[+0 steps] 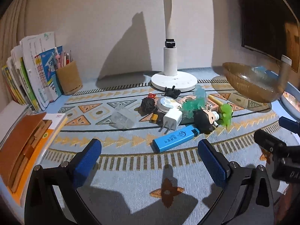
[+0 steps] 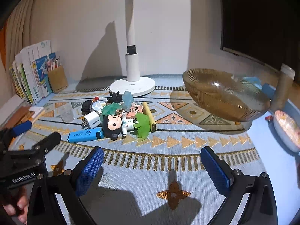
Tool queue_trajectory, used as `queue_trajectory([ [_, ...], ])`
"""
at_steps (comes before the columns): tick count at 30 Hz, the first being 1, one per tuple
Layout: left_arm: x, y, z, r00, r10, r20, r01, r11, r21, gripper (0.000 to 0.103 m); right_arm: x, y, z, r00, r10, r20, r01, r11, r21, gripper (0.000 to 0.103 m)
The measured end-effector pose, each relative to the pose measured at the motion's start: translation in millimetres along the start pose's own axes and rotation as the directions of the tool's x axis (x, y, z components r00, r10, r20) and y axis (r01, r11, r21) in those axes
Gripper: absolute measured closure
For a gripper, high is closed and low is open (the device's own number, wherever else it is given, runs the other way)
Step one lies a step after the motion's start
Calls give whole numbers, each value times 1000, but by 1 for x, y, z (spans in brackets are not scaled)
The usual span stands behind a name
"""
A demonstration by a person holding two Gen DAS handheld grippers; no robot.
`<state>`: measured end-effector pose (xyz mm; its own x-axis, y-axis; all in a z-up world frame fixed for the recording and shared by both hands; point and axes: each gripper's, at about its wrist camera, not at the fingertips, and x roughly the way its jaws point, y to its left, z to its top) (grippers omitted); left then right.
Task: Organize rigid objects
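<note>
Now both tongs, left (image 1: 150,161) and right (image 2: 151,166), hover agape above the cloth (image 2: 142,180).

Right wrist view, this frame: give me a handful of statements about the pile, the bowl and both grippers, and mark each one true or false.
1. The amber glass bowl holds no items from the pile. True.
2. The blue lighter stands upright. False: it lies flat on the patterned mat, one end against the black-haired figurine.
3. The right gripper has its fingers spread, with nothing between them. True.
4. The white Anker charger is inside the bowl. False: it lies in the pile, left of the figurine.
5. The left gripper is shut on the lighter. False: it is open, and the lighter lies beyond its fingers.
</note>
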<state>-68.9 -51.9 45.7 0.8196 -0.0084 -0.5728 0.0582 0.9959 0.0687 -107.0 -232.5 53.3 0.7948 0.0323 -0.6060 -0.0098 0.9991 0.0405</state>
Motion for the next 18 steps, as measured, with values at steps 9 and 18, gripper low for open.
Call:
queue_trajectory([
  [9, 2, 4, 0, 1000, -15, -12, 15, 1000, -3, 1, 5, -7, -2, 1000, 8, -18, -7, 999, 34, 0],
  [18, 1, -1, -2, 1000, -16, -8, 17, 1000, 20, 1, 7, -4, -2, 1000, -13, -27, 13, 1000, 14, 0],
])
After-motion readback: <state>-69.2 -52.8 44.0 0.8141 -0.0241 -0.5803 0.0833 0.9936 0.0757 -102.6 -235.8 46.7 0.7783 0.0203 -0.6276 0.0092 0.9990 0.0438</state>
